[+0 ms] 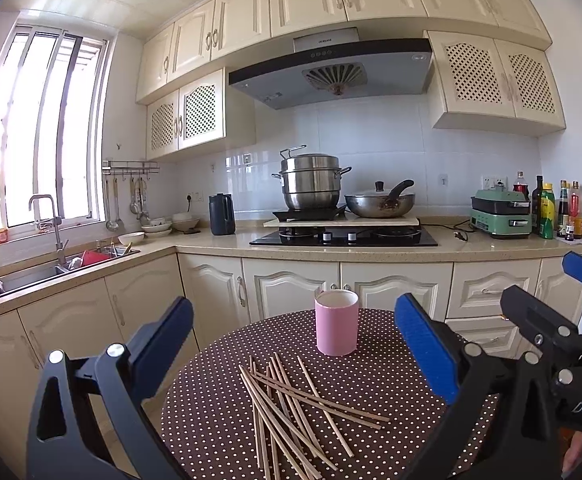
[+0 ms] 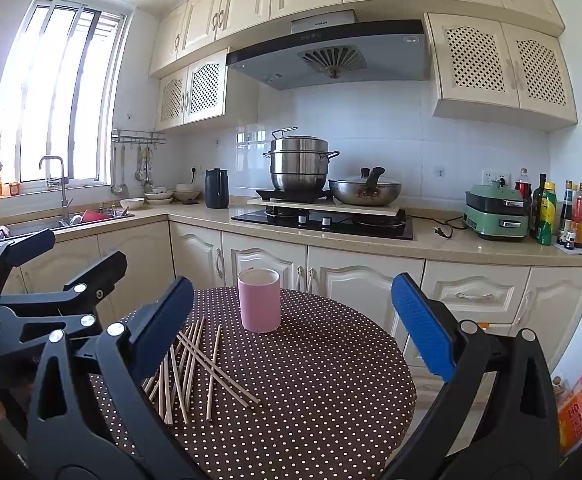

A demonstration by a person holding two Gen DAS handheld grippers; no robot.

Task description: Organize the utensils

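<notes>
From my left, the sink (image 1: 31, 276) holds a red item and some dishes I cannot make out. My left gripper (image 1: 291, 344) hangs above the near edge of the round dotted table (image 1: 391, 384), jaws spread wide, gripping nothing. Below it the wooden chopsticks (image 1: 291, 404) lie scattered and crossed on the cloth. Just beyond them the pink cup (image 1: 336, 327) stands upright near the far rim; I cannot see inside it. My right gripper (image 2: 291, 328) is likewise wide open and empty, over the table's bare right half (image 2: 323, 380), which gives free room out to the rim.
</notes>
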